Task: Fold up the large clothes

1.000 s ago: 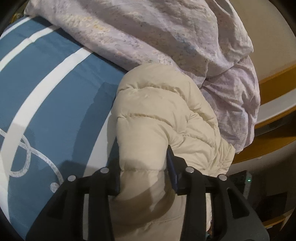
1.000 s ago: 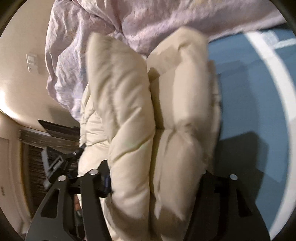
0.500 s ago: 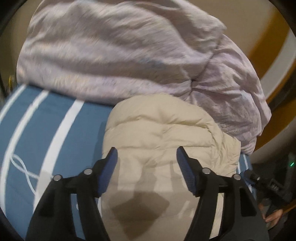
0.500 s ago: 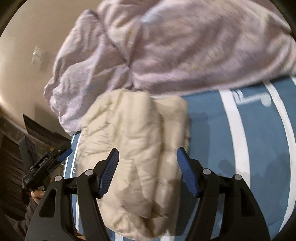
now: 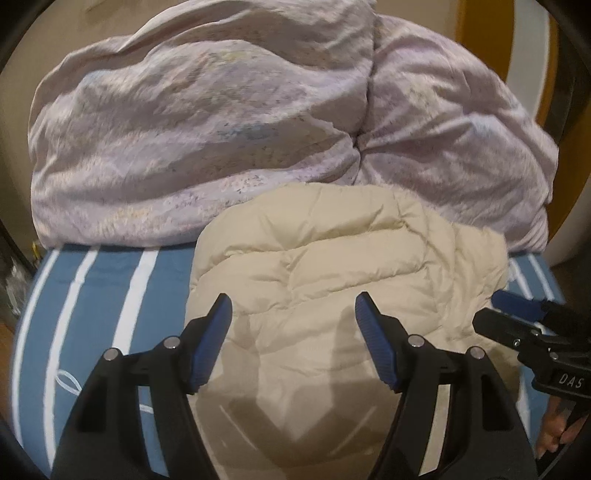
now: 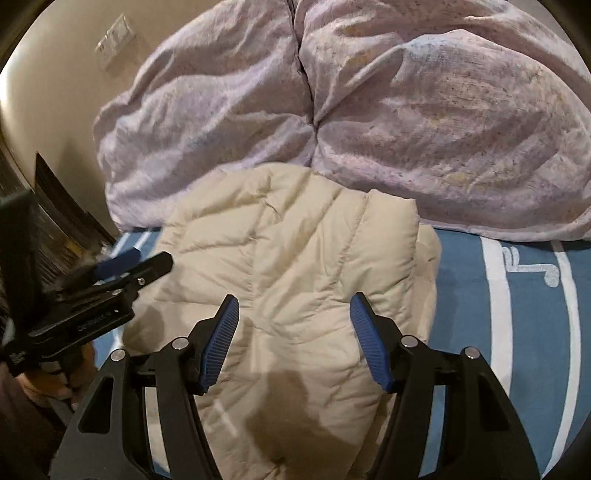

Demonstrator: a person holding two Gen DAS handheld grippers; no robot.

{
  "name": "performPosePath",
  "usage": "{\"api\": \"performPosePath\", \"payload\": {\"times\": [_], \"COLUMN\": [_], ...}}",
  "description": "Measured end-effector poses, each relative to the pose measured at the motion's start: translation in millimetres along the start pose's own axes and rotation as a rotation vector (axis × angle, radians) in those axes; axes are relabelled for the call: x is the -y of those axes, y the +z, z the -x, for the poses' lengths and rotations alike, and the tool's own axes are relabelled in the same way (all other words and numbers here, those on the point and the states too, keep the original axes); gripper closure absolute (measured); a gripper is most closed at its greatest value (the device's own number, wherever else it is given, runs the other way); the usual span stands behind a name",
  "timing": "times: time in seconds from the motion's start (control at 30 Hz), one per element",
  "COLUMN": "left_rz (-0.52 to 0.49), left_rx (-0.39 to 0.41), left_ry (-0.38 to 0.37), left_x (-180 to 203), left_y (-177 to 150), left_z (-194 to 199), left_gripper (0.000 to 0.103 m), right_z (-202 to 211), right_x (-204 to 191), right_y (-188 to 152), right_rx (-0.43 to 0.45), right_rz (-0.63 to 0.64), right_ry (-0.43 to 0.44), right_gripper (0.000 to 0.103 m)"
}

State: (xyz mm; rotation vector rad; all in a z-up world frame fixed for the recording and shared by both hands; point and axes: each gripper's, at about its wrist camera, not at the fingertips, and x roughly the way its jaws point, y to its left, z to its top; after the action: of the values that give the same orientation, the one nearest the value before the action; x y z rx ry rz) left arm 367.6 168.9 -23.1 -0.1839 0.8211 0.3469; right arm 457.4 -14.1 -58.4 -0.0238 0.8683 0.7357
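A cream quilted puffer jacket (image 5: 332, 273) lies folded in a compact bundle on the blue bed sheet (image 5: 103, 295); it also shows in the right wrist view (image 6: 295, 258). My left gripper (image 5: 293, 321) is open and empty, held above the jacket's near part. My right gripper (image 6: 293, 321) is open and empty too, above the jacket. The right gripper shows at the right edge of the left wrist view (image 5: 524, 321). The left gripper shows at the left of the right wrist view (image 6: 110, 280).
A bulky lilac duvet (image 5: 221, 129) is heaped right behind the jacket, also in the right wrist view (image 6: 406, 110). The sheet (image 6: 517, 295) has white stripes. A beige wall with a switch plate (image 6: 114, 35) lies beyond. Dark furniture (image 6: 62, 210) stands left of the bed.
Both grippers were shut on the jacket a second ago; they have let it go, opened and drawn back. The jacket now lies folded on the sheet.
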Motion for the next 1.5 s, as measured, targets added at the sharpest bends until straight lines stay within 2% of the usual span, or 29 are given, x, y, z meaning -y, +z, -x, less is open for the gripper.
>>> {"api": "performPosePath", "payload": {"times": [0.17, 0.47, 1.5], "left_rz": [-0.045, -0.051, -0.024], "left_rx": [-0.020, 0.010, 0.041], "left_ry": [0.022, 0.019, 0.003], "left_x": [2.7, 3.2, -1.1], "left_y": [-12.8, -34.6, -45.7], "left_z": [-17.6, -32.8, -56.3], "left_gripper": [0.033, 0.028, 0.020], "right_z": [-15.8, -26.7, -42.7], "right_x": [4.6, 10.1, 16.6], "right_y": [-16.7, -38.2, -45.4], "right_rx": [-0.017, 0.032, 0.036], "right_rz": [0.052, 0.047, 0.035], "right_ry": [-0.081, -0.129, -0.128], "right_gripper": [0.041, 0.041, 0.040]}}
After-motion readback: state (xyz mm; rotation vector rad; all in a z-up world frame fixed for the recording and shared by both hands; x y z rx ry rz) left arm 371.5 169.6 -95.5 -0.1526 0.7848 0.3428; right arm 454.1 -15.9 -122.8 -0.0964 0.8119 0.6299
